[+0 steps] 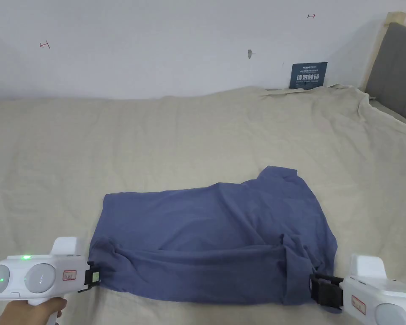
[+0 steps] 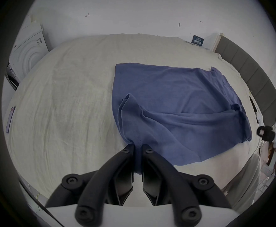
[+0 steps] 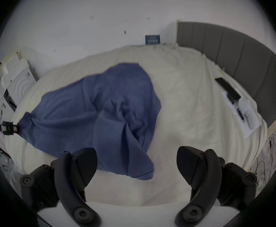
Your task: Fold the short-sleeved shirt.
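We see the blue short-sleeved shirt (image 1: 215, 237) lying crumpled on the bed (image 1: 155, 139), its near edge doubled over into a long, soft fold that runs between the two grippers. The left gripper (image 2: 138, 146) is clenched on the shirt's near left corner, a pinch of blue cloth caught between both jaws, and a hand (image 1: 28, 311) holds its white body from below. The right gripper (image 3: 136, 163) has its jaws spread wide with nothing between them; it sits just beside the shirt's near right corner, where a sleeve trails toward it, and we cannot tell from the head view whether it touches the cloth. The bed is covered with a wrinkled cream sheet (image 1: 92, 177) that bunches loosely at the far right corner. Behind it stands a plain white wall (image 1: 155, 42) with a small dark sign (image 1: 308, 75) leaning at its foot, and a grey padded headboard (image 1: 394, 63) in a pale wooden frame closes the right side. The shirt's fabric looks thin and limp, with shallow creases across its flat back part.
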`<control>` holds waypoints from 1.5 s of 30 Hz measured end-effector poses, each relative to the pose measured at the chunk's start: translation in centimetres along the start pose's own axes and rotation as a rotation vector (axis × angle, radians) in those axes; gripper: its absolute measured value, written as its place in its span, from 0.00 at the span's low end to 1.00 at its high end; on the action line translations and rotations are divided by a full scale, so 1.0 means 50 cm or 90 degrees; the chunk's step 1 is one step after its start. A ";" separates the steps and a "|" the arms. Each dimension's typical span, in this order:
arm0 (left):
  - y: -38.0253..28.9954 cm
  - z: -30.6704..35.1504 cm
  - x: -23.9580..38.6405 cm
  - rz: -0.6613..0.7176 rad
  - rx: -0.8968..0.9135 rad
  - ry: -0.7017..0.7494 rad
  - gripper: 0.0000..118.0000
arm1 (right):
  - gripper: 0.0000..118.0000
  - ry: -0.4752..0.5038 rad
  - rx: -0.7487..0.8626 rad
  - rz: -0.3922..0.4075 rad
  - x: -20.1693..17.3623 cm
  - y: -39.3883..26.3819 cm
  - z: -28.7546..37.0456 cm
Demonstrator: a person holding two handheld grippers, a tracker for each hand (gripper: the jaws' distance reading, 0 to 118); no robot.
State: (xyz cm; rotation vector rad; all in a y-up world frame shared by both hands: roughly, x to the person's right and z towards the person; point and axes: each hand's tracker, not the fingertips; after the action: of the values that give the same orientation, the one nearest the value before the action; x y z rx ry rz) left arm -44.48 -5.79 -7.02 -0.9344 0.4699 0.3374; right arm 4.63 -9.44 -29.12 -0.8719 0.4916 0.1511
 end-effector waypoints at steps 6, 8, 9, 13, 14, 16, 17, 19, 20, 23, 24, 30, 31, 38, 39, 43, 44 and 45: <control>-0.007 -0.023 -0.004 0.004 -0.004 -0.001 0.06 | 0.80 -0.006 -0.036 0.019 -0.002 -0.018 -0.056; -0.010 -0.027 -0.007 0.007 -0.008 -0.001 0.06 | 0.57 0.003 -0.049 0.024 0.003 -0.020 -0.067; -0.010 -0.025 -0.006 0.009 -0.011 -0.002 0.06 | 0.36 0.009 -0.055 0.022 0.004 -0.020 -0.070; -0.016 -0.020 -0.006 0.019 -0.016 -0.002 0.06 | 0.06 0.065 -0.063 -0.009 0.016 -0.031 -0.085; -0.022 -0.017 -0.004 0.023 -0.015 -0.003 0.06 | 0.06 0.046 -0.056 -0.002 0.016 -0.031 -0.079; -0.030 -0.015 -0.011 0.024 -0.014 -0.003 0.06 | 0.06 0.043 -0.033 0.001 0.012 -0.032 -0.054; -0.034 -0.014 -0.015 0.024 -0.016 -0.002 0.06 | 0.06 0.047 -0.032 -0.004 0.017 -0.031 -0.047; -0.043 -0.013 -0.029 0.030 -0.019 -0.006 0.06 | 0.06 0.052 -0.025 -0.007 0.025 -0.030 -0.028; -0.048 -0.012 -0.034 0.040 -0.019 -0.011 0.06 | 0.06 0.052 -0.020 -0.005 0.028 -0.030 -0.018; -0.066 0.000 -0.046 0.061 -0.022 -0.017 0.06 | 0.06 0.056 -0.014 -0.014 0.045 -0.035 0.009; -0.075 0.003 -0.050 0.063 -0.024 -0.015 0.06 | 0.06 0.058 -0.012 -0.015 0.048 -0.038 0.021; -0.136 0.040 -0.070 0.080 -0.034 -0.019 0.06 | 0.06 0.059 -0.010 -0.017 0.074 -0.071 0.080; -0.147 0.045 -0.072 0.080 -0.036 -0.018 0.06 | 0.06 0.058 -0.011 -0.018 0.078 -0.078 0.086; -0.216 0.078 -0.069 0.093 -0.057 -0.012 0.06 | 0.06 0.050 -0.033 -0.024 0.078 -0.121 0.120; -0.222 0.081 -0.070 0.102 -0.059 -0.012 0.06 | 0.06 0.049 -0.038 -0.026 0.077 -0.127 0.119; -0.239 0.063 -0.079 0.113 -0.064 -0.008 0.06 | 0.06 0.039 -0.061 -0.034 0.077 -0.151 0.104; -0.242 0.057 -0.077 0.111 -0.069 -0.006 0.06 | 0.06 0.038 -0.066 -0.037 0.086 -0.155 0.091; -0.246 0.048 -0.076 0.107 -0.076 0.000 0.06 | 0.06 0.035 -0.073 -0.040 0.086 -0.160 0.084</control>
State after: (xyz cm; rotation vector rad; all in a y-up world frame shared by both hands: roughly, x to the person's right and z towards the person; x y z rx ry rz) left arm -41.31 -10.93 4.61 -1.0127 0.5339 0.5218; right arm 12.48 -11.67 -23.30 -1.0047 0.5103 0.0990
